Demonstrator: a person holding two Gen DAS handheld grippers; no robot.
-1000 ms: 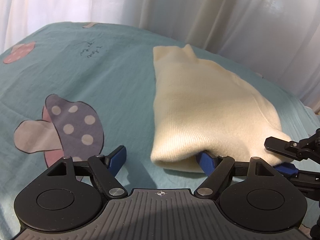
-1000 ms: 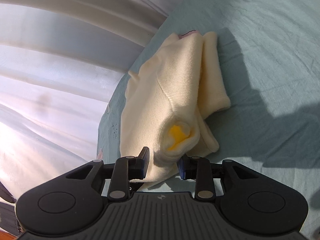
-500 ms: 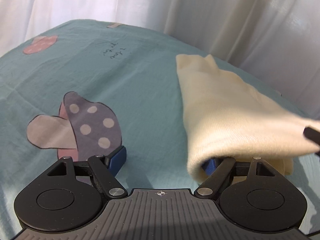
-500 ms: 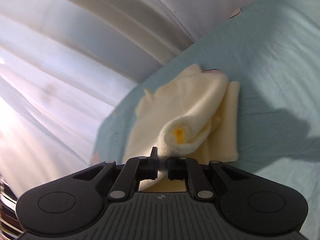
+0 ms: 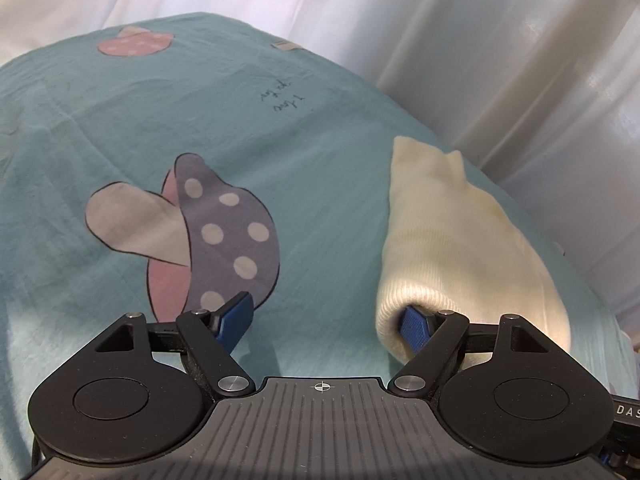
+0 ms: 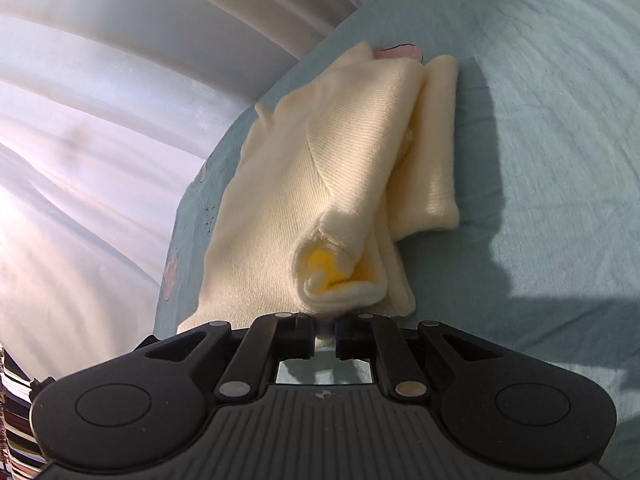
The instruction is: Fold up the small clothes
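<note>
A cream knit garment point(image 5: 460, 248) lies folded on the teal sheet point(image 5: 120, 128), with a yellow lining showing at its near opening in the right wrist view point(image 6: 324, 264). My left gripper point(image 5: 324, 320) is open, wide apart; its right blue finger point(image 5: 414, 326) is tucked under the garment's near edge, and its left finger point(image 5: 236, 314) rests on the sheet. My right gripper point(image 6: 324, 330) is shut on the garment's point(image 6: 340, 160) near edge and holds it a little lifted.
A mushroom print point(image 5: 208, 236) marks the sheet left of the garment. White curtains point(image 5: 440, 20) hang close behind the bed and fill the left of the right wrist view point(image 6: 100, 120). The bed edge runs close beyond the garment.
My right gripper closed on the garment's near edge and drew it up and back. The garment shifted right in the left wrist view; the left gripper stayed open.
</note>
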